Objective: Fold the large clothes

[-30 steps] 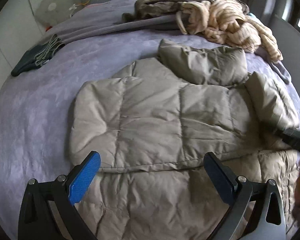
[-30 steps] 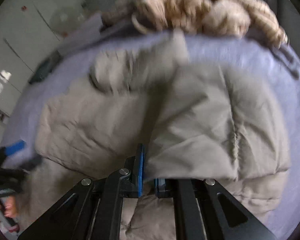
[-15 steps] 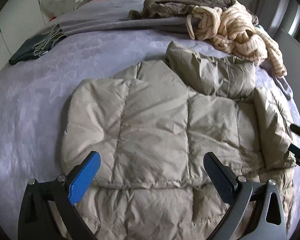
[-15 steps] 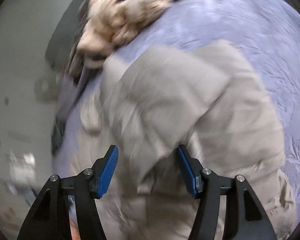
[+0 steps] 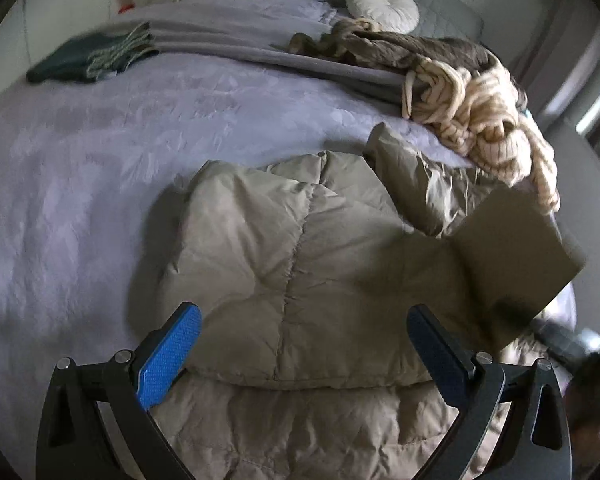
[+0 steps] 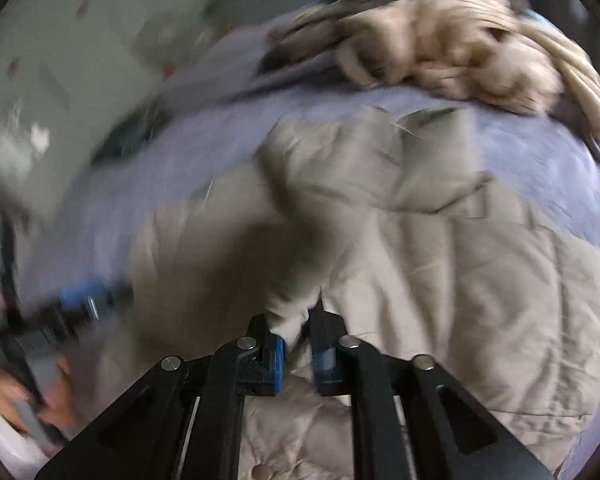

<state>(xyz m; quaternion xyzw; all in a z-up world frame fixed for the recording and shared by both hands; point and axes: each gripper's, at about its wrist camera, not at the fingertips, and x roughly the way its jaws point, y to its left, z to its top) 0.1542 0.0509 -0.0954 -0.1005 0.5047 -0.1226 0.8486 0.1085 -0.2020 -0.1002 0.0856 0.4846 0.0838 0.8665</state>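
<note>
Right gripper (image 6: 298, 354) jaws closing on the beige quilted puffer jacket's (image 5: 284, 264) soft, light, slippery sleeve; left gripper (image 5: 300, 356) spread wide, empty.

Bare lilac bedspread (image 5: 100, 168) lies open left of the beige quilted jacket (image 5: 284, 264); a cream knitted heap (image 5: 480, 120) crowds its far-right corner.

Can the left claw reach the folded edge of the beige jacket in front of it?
Probably yes: the left claw is open just above the beige jacket, and nothing lies between its fingers and the fold.
</note>
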